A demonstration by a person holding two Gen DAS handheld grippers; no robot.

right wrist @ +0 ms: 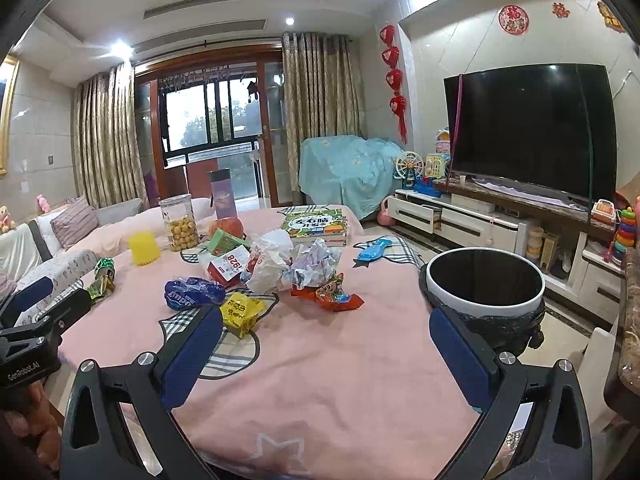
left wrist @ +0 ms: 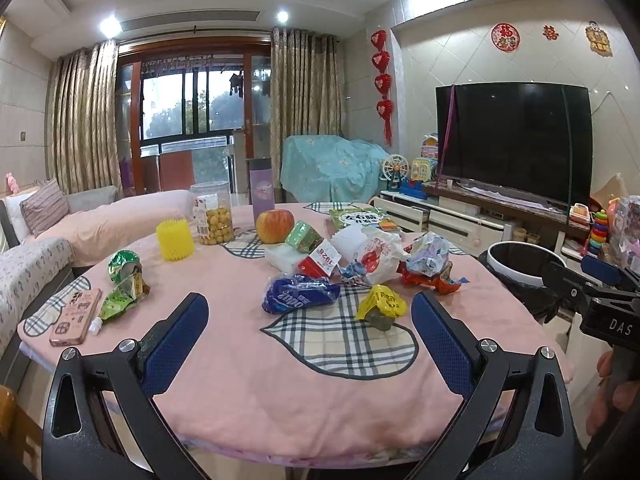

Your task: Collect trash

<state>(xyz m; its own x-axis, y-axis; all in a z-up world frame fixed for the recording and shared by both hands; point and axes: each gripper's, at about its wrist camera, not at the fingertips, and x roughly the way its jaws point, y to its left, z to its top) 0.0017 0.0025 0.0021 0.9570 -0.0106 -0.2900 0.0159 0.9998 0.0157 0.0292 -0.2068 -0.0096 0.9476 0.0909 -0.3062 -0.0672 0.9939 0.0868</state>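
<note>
Trash lies scattered on the pink tablecloth (left wrist: 280, 380): a blue wrapper (left wrist: 298, 294) (right wrist: 194, 291), a yellow wrapper (left wrist: 382, 306) (right wrist: 240, 312), an orange-red wrapper (left wrist: 432, 280) (right wrist: 332, 296), crumpled white paper (left wrist: 376, 254) (right wrist: 276, 260), a red-and-white box (left wrist: 320, 262), and green wrappers (left wrist: 124, 280) at the left. My left gripper (left wrist: 310, 326) hangs open above the table's near side, empty. My right gripper (right wrist: 326, 340) is open too, holding nothing. A bin (right wrist: 484, 284) (left wrist: 520, 264) lined with a black bag stands off the table's right edge.
On the table stand an apple (left wrist: 275, 226), a yellow holder (left wrist: 175, 240), a jar of yellow balls (left wrist: 214, 216), a purple flask (left wrist: 262, 192), a book (right wrist: 316, 224) and a pink phone (left wrist: 76, 316). A sofa is left; a TV cabinet (right wrist: 480, 220) is right.
</note>
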